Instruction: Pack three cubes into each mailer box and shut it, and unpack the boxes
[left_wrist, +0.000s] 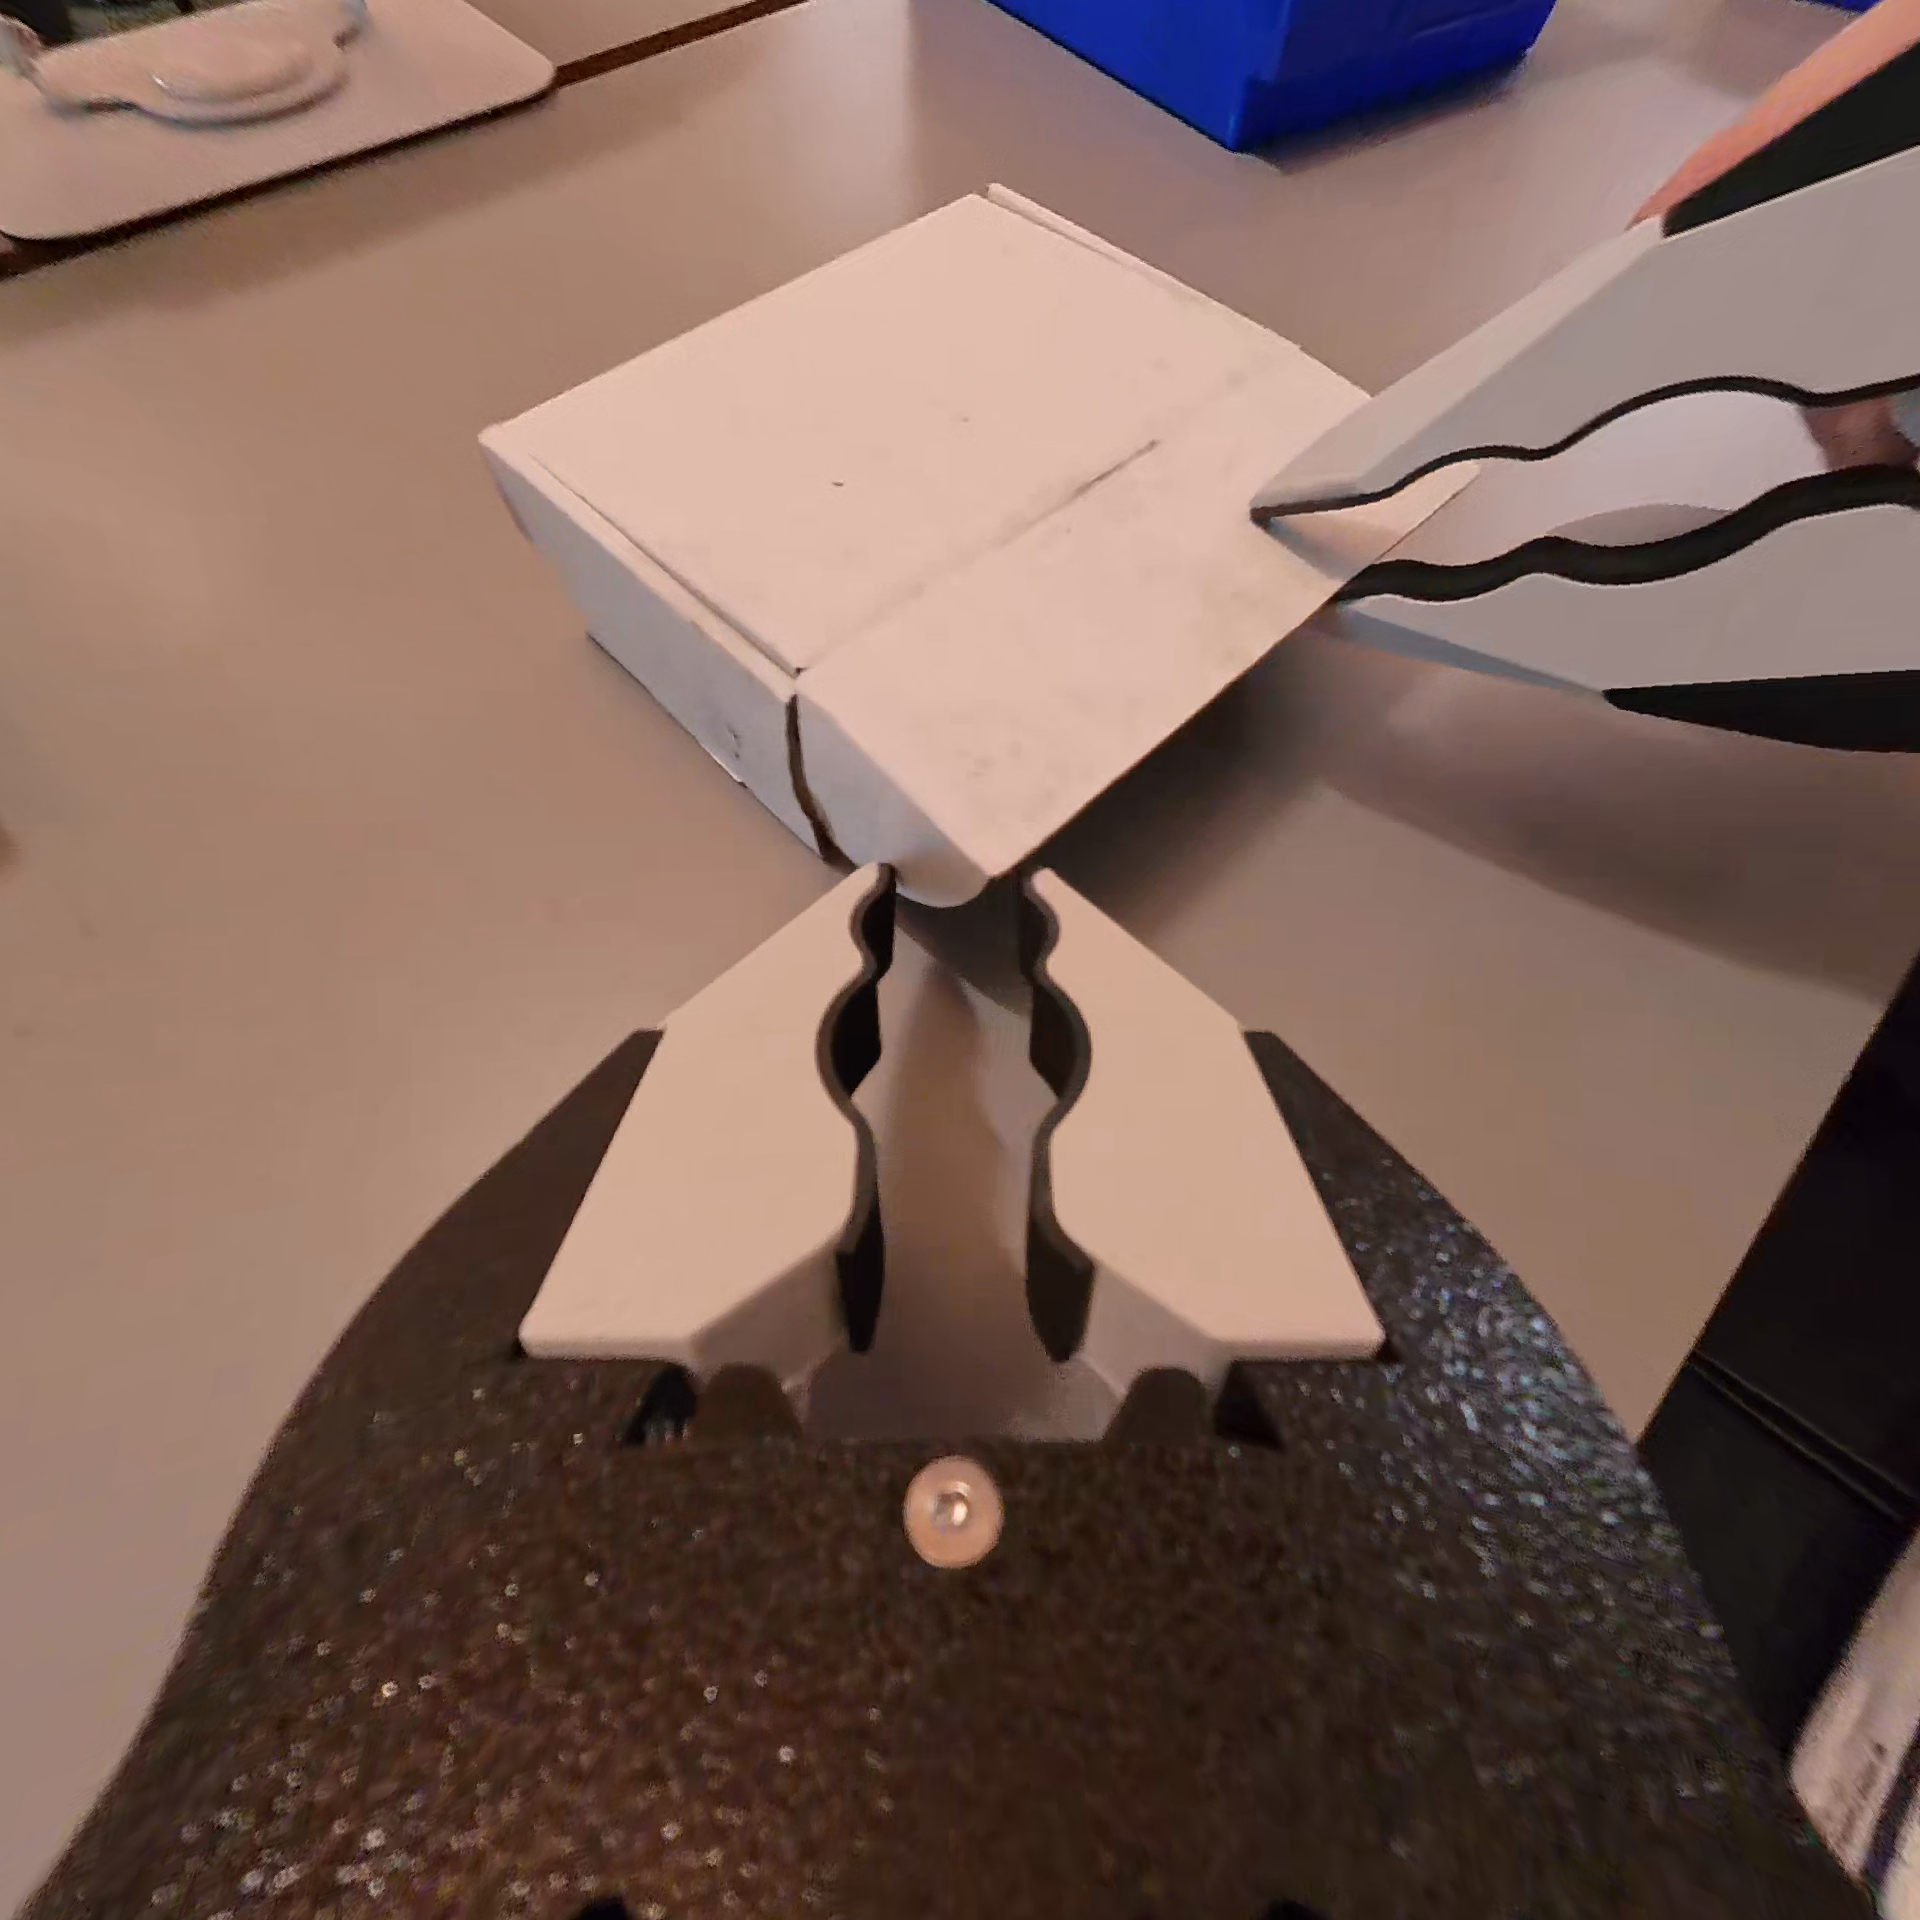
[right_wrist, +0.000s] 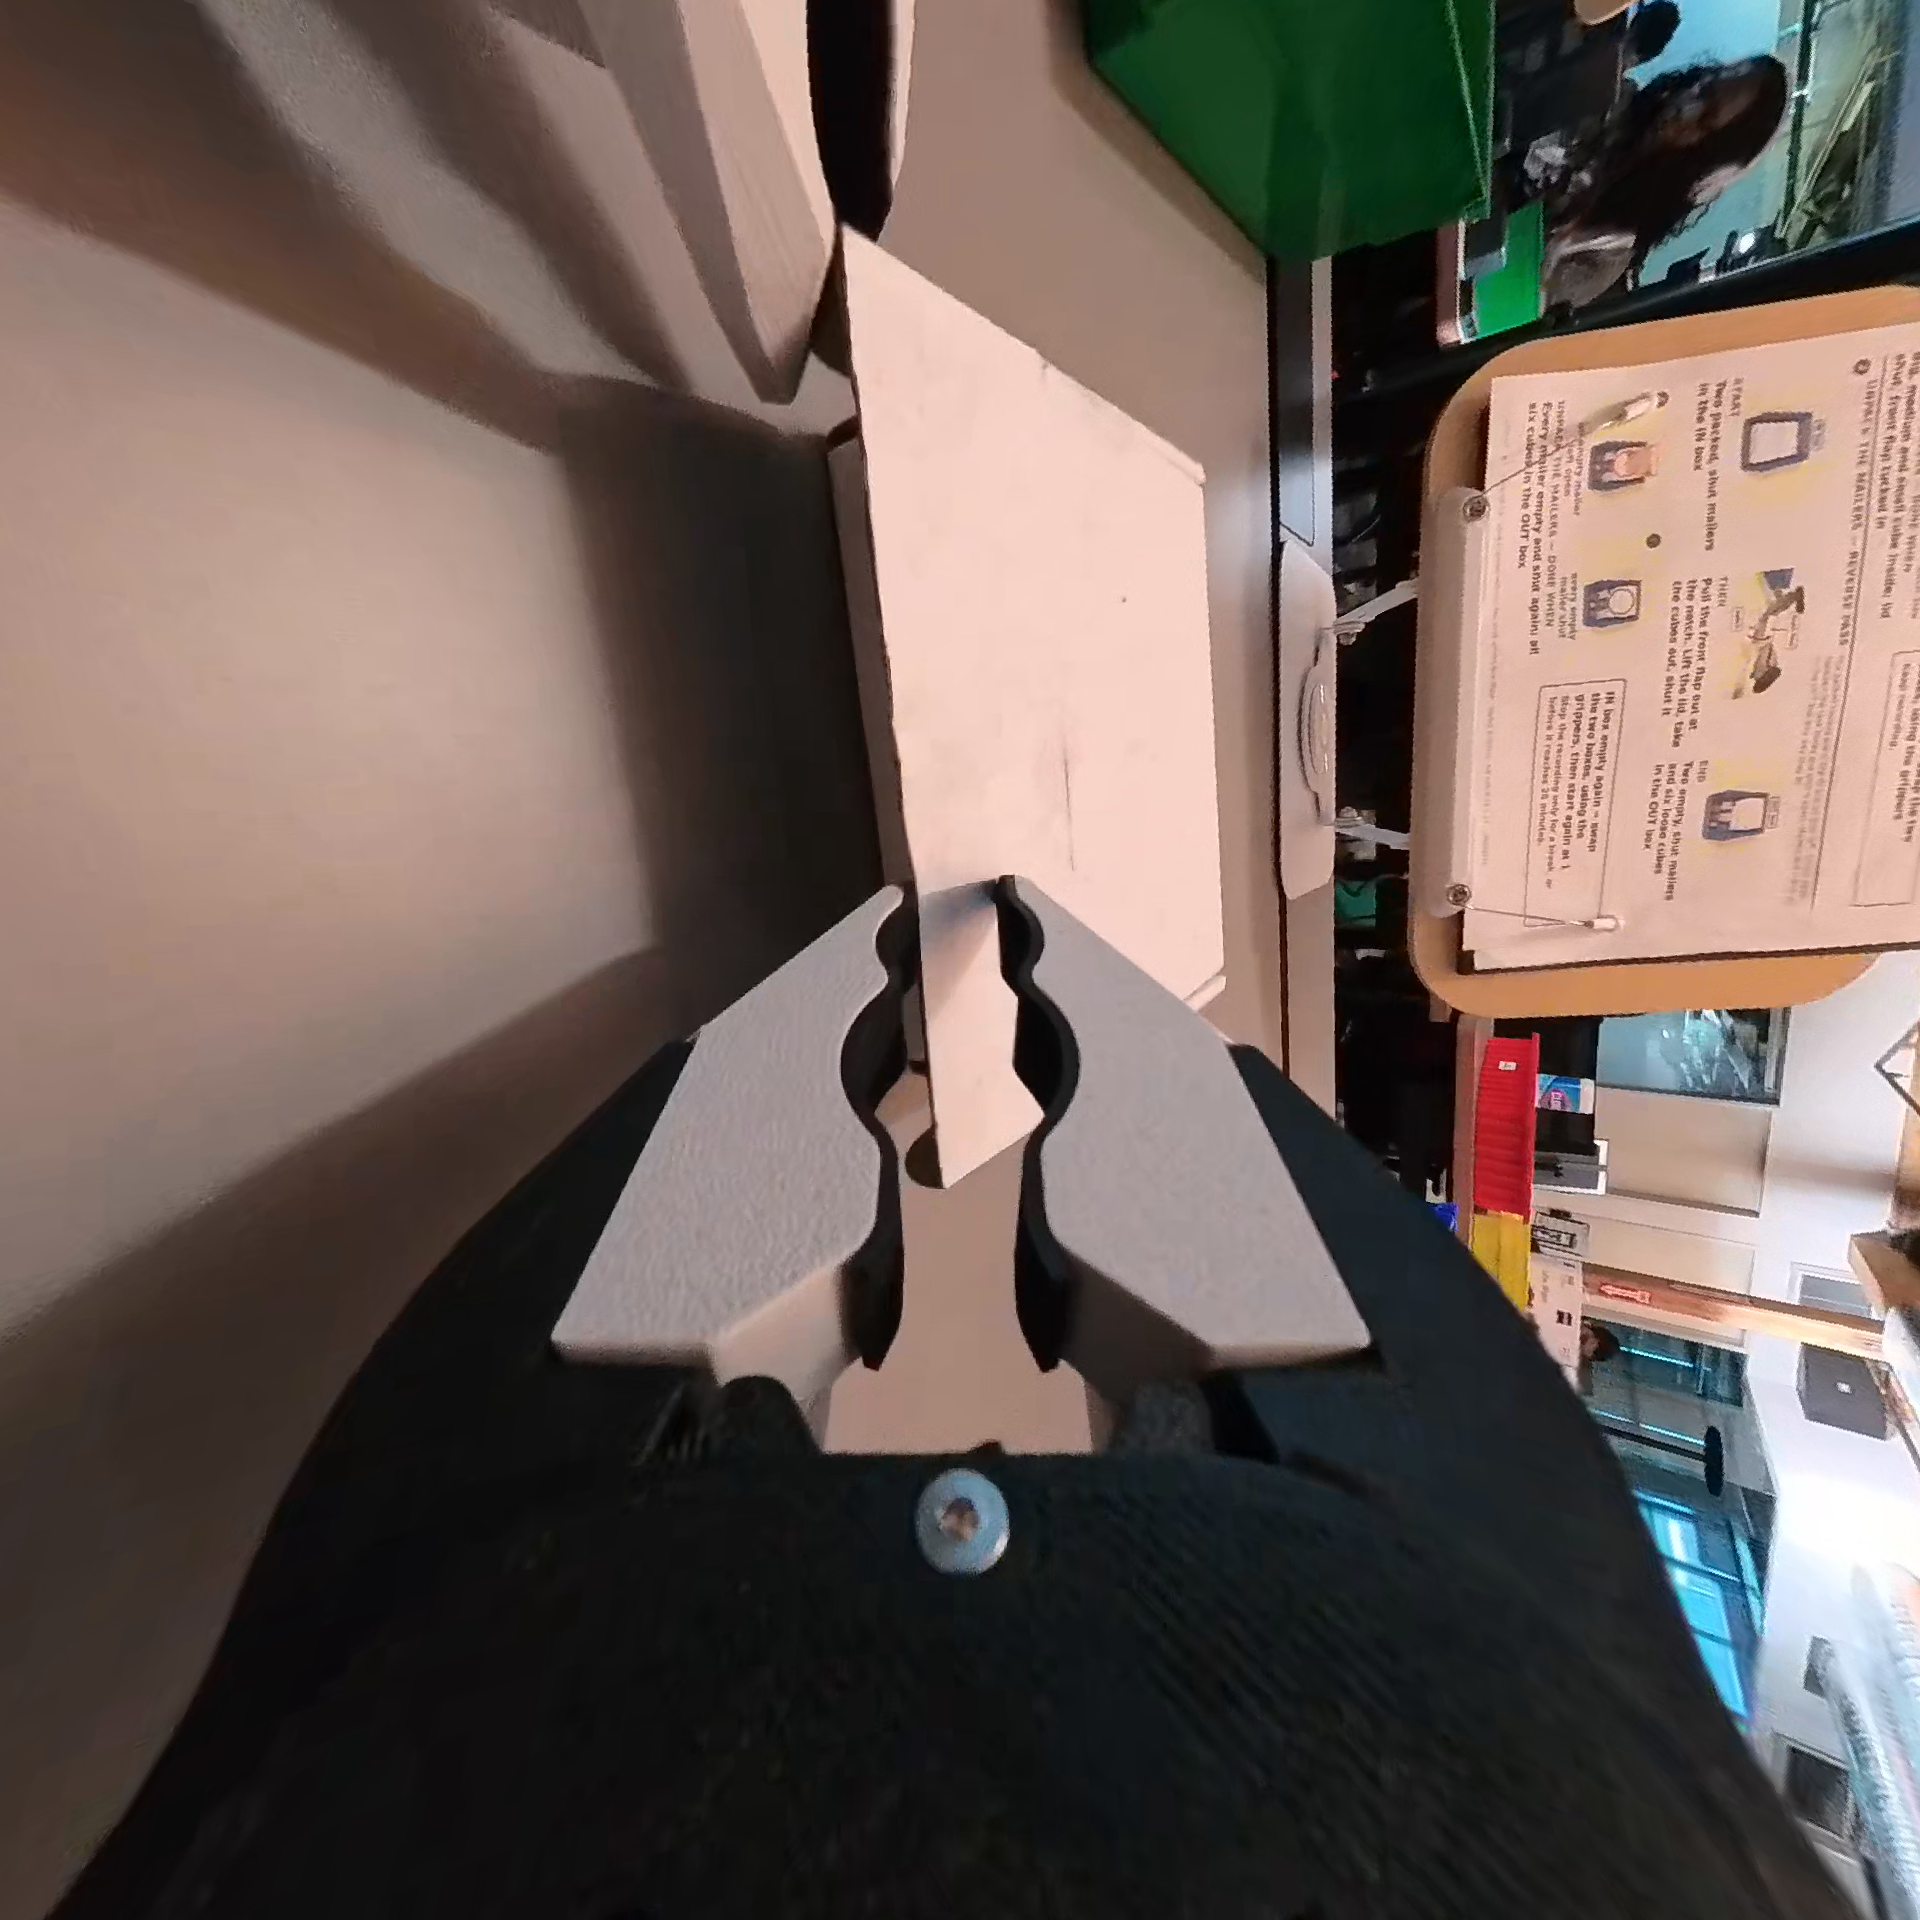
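Observation:
A white mailer box (left_wrist: 883, 416) lies on the grey table with its lid down. Its front flap (left_wrist: 1039, 644) sticks out flat toward me, untucked. My right gripper (left_wrist: 1262, 511) comes in from the right and is shut on the flap's right corner. In the right wrist view the flap (right_wrist: 977, 1039) sits between the fingers of my right gripper (right_wrist: 956, 894), with the lid (right_wrist: 1039, 623) beyond. My left gripper (left_wrist: 958, 883) is open a little, its tips at the flap's near corner and the rounded side tab. No cubes show.
A blue box (left_wrist: 1299, 62) stands behind the mailer. A grey mat (left_wrist: 416, 125) with a clear glass object lies at the back left. A green bin (right_wrist: 1299, 104) and a board with an instruction sheet (right_wrist: 1662, 644) lie past the table edge. A black object (left_wrist: 1818, 1351) is at my right.

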